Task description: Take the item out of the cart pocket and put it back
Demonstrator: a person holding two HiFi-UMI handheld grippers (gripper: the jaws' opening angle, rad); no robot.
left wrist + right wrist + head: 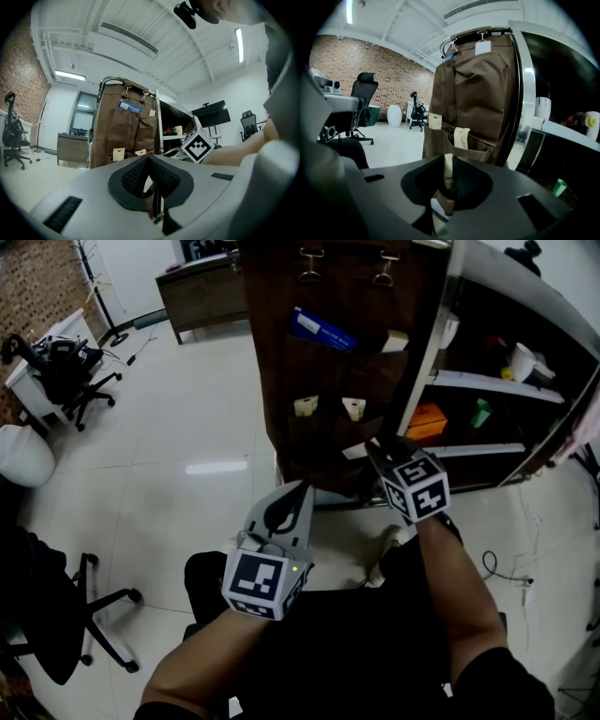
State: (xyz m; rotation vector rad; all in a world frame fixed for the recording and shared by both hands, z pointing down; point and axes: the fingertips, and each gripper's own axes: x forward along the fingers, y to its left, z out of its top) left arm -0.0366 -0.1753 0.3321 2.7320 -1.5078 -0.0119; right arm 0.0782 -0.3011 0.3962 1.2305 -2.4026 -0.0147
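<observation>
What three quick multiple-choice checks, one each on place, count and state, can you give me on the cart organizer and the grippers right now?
1. Where is the blue item?
A) high on the brown organizer
B) on the floor
C) on a cart shelf

2. How many clips show on the organizer's top edge?
A) one
B) two
C) four

3. The right gripper is:
A) open and empty
B) shut on a cream packet
C) out of view

Answers:
1 A: it sits near the organizer's top.
2 B: the head view shows a pair.
3 B: its own view shows the packet pinched between the jaws.

Left tool (150, 164) shut, level; right tool (448, 163) clamped, angled down.
</observation>
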